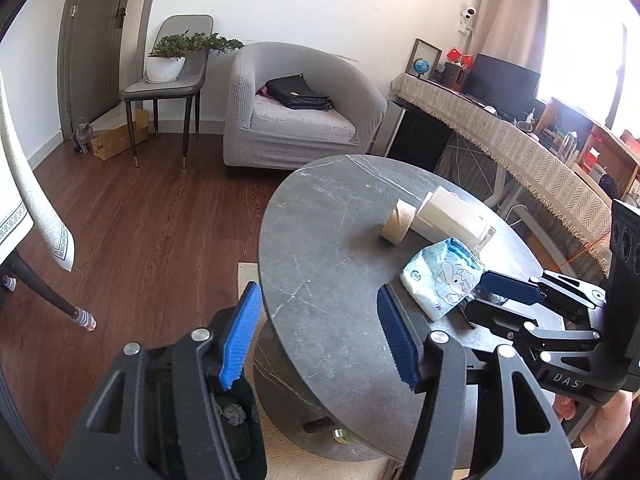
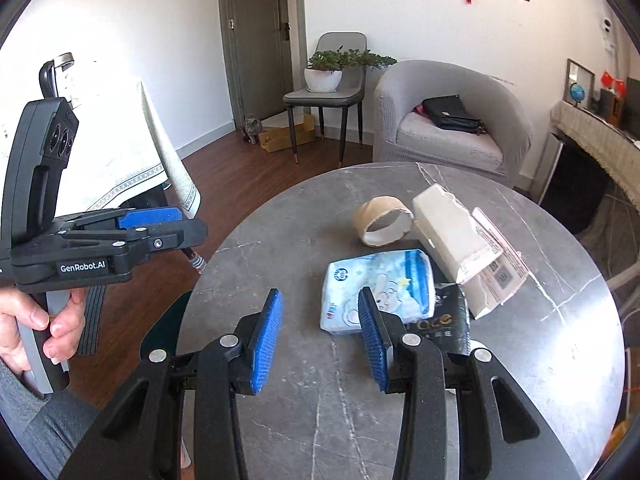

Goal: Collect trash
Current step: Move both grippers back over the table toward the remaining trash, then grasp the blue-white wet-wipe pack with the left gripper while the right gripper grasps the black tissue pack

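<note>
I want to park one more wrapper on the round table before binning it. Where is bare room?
The round table is bare across its left half, from the cardboard ring forward to the right gripper. The right side is crowded: blue tissue pack, black pack and torn white carton sit bunched together.

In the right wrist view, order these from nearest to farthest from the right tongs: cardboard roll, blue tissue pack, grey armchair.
1. Blue tissue pack, just ahead of the right tongs, by the right pad.
2. Cardboard roll, farther back on the table, beyond the pack.
3. Grey armchair, past the table against the wall.
</note>
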Tool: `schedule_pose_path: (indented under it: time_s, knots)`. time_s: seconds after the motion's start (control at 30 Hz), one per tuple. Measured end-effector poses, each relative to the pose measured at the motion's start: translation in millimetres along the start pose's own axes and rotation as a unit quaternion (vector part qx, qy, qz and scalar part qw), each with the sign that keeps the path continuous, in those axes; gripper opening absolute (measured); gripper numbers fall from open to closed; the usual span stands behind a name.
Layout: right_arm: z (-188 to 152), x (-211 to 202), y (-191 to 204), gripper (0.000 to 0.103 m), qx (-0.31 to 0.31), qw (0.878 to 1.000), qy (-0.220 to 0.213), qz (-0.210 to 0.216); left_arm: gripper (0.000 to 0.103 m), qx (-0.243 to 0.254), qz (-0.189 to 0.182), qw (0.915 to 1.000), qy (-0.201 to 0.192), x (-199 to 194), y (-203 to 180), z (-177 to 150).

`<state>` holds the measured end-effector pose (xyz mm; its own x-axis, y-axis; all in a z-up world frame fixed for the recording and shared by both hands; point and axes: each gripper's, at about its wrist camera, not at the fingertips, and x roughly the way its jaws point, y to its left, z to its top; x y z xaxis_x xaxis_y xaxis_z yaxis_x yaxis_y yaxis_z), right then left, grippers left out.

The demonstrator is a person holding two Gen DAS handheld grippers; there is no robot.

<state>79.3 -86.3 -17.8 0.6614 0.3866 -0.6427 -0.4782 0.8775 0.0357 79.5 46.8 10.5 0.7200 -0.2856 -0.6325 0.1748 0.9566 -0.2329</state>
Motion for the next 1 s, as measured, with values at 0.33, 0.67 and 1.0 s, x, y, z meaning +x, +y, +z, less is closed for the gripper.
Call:
schedule_pose_path:
  time_s: [0.33,0.67,1.0]
  knots:
    - [-19.5,-14.8,-41.0,0.050,0.024,0.999,0.001,-0.030,0.074,0.059,-0.021,0.9976,0.029,30.6,-48.0,-6.6]
    - [-34.0,-22.7,-55.5,0.063,0.025,0.999,0.008,-0.040,0.082,0.005,-0.074,0.9959,0.053,62.0,-74.1,-3.6]
    - [-43.5,-30.1,-68.3,0.064,0.035,0.998,0.009,-0.042,0.090,-0.030,-0.069,0.9956,0.057,79.8,-92.5,0.7]
